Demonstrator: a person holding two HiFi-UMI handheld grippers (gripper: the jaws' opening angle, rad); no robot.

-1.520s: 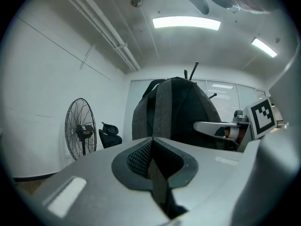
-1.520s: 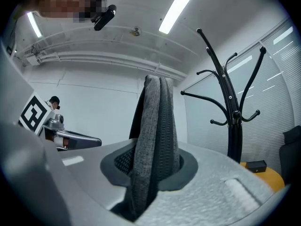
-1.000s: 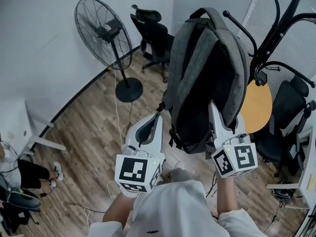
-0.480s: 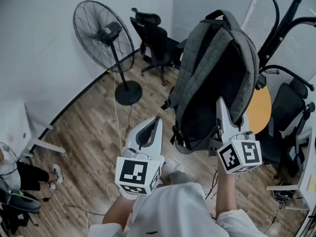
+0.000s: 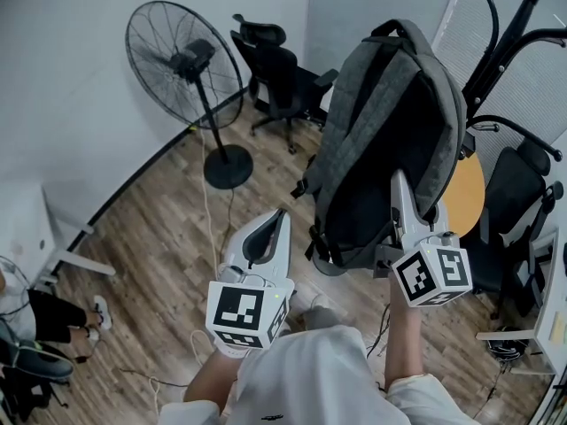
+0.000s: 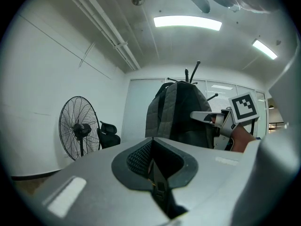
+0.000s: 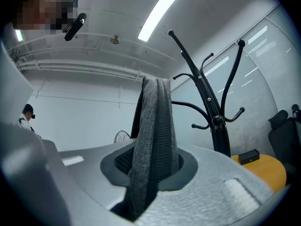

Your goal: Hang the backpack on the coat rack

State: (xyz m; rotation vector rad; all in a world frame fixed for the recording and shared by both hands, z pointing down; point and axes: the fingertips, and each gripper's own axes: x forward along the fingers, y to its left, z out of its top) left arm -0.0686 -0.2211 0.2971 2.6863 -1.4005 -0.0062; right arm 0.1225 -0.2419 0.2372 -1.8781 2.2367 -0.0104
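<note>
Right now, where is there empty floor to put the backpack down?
The wooden floor between the fan and the left gripper is bare, apart from a thin cable. The right side is crowded: the coat rack, yellow table and a black chair sit close together.

Office rm: swivel chairs (image 5: 282,73), blinds (image 7: 275,74), ceiling strip lights (image 6: 187,22).

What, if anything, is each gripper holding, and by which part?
The right gripper clamps the backpack by a grey strap; the left gripper holds nothing.
</note>
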